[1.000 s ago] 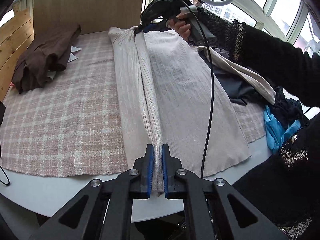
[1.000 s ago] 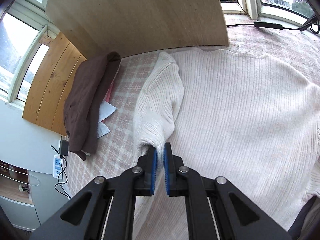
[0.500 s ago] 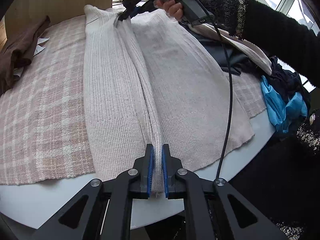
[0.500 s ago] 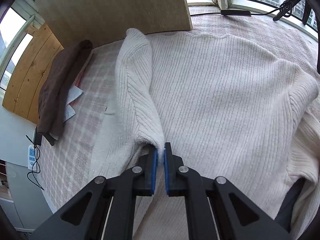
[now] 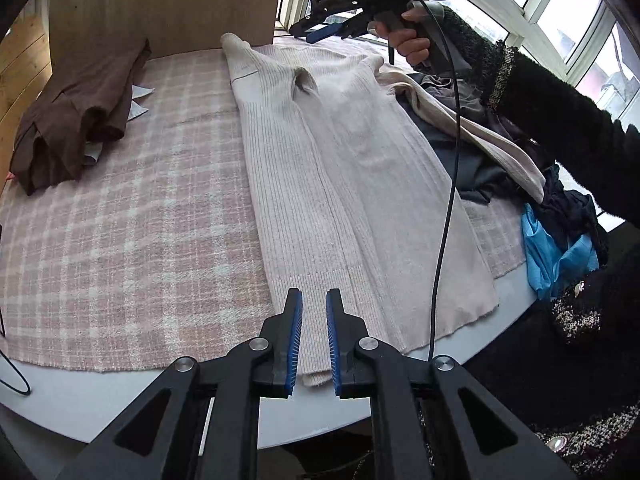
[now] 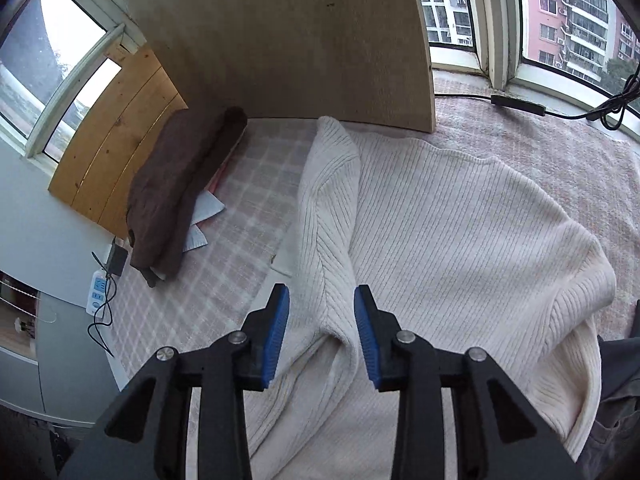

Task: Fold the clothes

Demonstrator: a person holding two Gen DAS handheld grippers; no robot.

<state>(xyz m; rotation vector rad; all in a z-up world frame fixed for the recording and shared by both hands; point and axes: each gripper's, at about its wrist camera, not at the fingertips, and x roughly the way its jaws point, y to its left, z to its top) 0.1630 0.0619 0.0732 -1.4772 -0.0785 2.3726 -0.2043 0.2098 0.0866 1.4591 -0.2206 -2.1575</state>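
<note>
A cream ribbed sweater (image 5: 332, 184) lies on the pink plaid cloth (image 5: 120, 220), its left side folded in over the body. My left gripper (image 5: 314, 308) is open over the folded hem at the near edge, holding nothing. In the right wrist view the sweater (image 6: 460, 248) shows its folded shoulder and sleeve. My right gripper (image 6: 322, 312) is open, its pads on either side of the folded ridge without gripping it. It also shows in the left wrist view (image 5: 320, 30), raised above the collar.
A brown garment (image 5: 72, 108) lies at the far left on some papers. A pile of dark, cream and blue clothes (image 5: 540, 208) lies at the right. A wooden board (image 6: 288, 40) stands at the back. A black cable (image 5: 444, 200) hangs across the sweater.
Both grippers have opened and let go of the sweater's folded side, which now lies flat. The right gripper has lifted away above the collar.
</note>
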